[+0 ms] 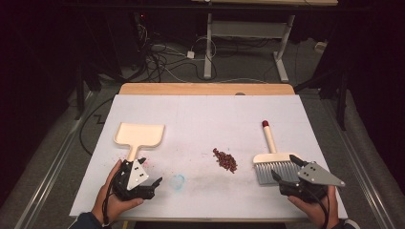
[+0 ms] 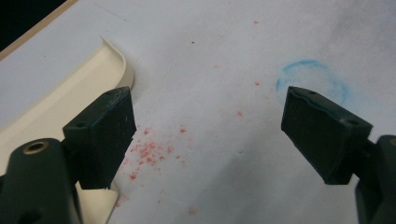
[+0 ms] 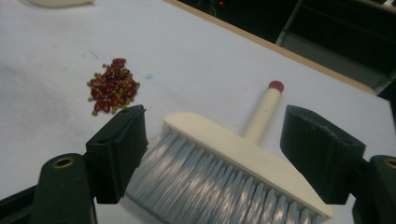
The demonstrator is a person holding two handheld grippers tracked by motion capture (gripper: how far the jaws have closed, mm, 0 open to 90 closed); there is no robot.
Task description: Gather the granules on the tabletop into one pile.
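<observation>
The person is hovering the right tongs (image 1: 285, 168) with jaws wide over the grey bristles of the hand brush (image 1: 272, 155), which is lying flat on the white tabletop (image 1: 200, 119) with its red-tipped handle pointing away, probably lining up a grasp. The left tongs (image 1: 148, 177), also gaping wide and gripping nothing, are sitting just beside the handle of the cream dustpan (image 1: 138, 135), whose open mouth is facing away. The pile of red beans (image 1: 225, 160) is waiting between the two tools, nearer the brush. The left gripper view is cutting off most of the dustpan (image 2: 56, 102); the pink specks and blue ring stain are too faint to identify.
</observation>
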